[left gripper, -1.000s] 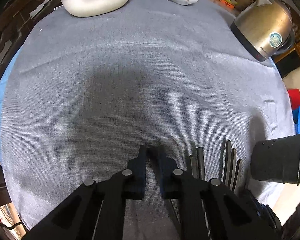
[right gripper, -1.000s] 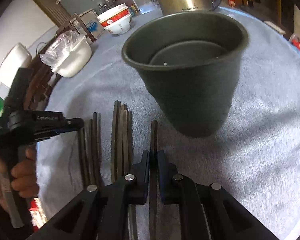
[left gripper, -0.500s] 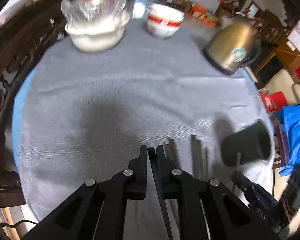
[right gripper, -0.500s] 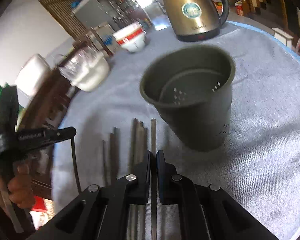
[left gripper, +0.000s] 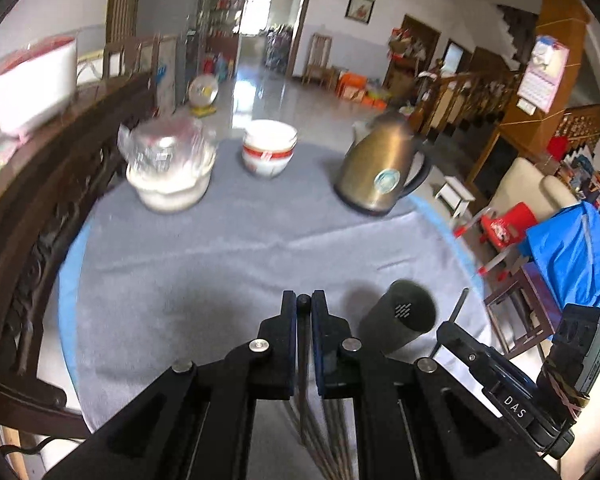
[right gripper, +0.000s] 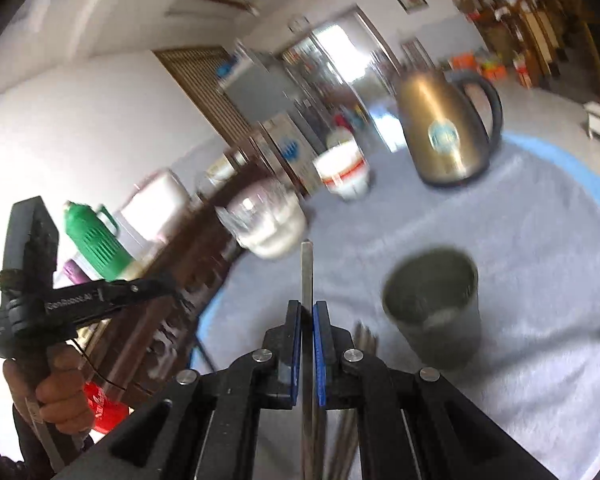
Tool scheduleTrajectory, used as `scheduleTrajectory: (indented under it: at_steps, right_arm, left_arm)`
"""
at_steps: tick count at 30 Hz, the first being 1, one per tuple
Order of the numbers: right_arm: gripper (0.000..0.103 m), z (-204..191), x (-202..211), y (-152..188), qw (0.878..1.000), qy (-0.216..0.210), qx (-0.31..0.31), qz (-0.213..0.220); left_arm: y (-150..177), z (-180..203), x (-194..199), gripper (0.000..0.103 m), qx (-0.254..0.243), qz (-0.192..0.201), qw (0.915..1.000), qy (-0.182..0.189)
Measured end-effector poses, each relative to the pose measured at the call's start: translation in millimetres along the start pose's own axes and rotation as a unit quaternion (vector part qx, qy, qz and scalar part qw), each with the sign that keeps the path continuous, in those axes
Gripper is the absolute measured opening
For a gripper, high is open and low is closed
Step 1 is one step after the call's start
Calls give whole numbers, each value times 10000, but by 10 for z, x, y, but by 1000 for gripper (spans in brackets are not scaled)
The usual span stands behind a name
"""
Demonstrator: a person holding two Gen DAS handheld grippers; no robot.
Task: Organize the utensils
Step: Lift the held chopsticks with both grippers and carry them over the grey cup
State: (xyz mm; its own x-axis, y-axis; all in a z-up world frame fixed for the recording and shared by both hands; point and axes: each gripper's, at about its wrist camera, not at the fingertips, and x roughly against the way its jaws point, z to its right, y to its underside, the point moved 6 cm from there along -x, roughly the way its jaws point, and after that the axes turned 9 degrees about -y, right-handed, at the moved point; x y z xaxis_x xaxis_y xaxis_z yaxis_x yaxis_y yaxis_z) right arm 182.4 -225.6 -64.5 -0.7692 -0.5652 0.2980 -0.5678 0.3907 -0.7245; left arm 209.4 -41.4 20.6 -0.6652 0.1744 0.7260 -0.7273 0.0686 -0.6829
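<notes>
My left gripper (left gripper: 303, 300) is shut on a dark chopstick (left gripper: 303, 304), whose round end shows between the pads. It is lifted above the grey tablecloth (left gripper: 220, 264). Several more chopsticks (left gripper: 328, 432) lie on the cloth beneath it. The dark perforated holder cup (left gripper: 400, 316) stands just to the right. My right gripper (right gripper: 307, 310) is shut on a second chopstick (right gripper: 307, 276), which sticks out ahead of the pads, left of the cup (right gripper: 436, 312). The left wrist view shows the right gripper (left gripper: 446, 330) beside the cup. A hand holds the left gripper (right gripper: 156, 286) at the left of the right wrist view.
At the far side of the table stand a gold kettle (left gripper: 380, 176), stacked red-and-white bowls (left gripper: 270, 152) and a white bowl under plastic wrap (left gripper: 168, 168). A dark carved wooden chair back (left gripper: 40, 216) borders the table's left edge. Stools and a blue cloth (left gripper: 572, 256) lie beyond the right edge.
Both grippers have risen off the table and tilted up, each carrying one chopstick. The cup and the chopsticks left on the cloth now look smaller and lower.
</notes>
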Motion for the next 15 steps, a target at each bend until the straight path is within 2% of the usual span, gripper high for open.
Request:
scheduleTrajectory:
  at_steps: [8, 15]
  right_arm:
    - [7, -313, 391, -581, 9945, -82, 454, 945]
    - [7, -391, 710, -1019, 9807, 463, 871, 1688]
  left_arm:
    - [-410, 325, 336, 7, -237, 566, 9981, 67]
    - [-795, 682, 591, 7, -315, 1034, 9938, 269]
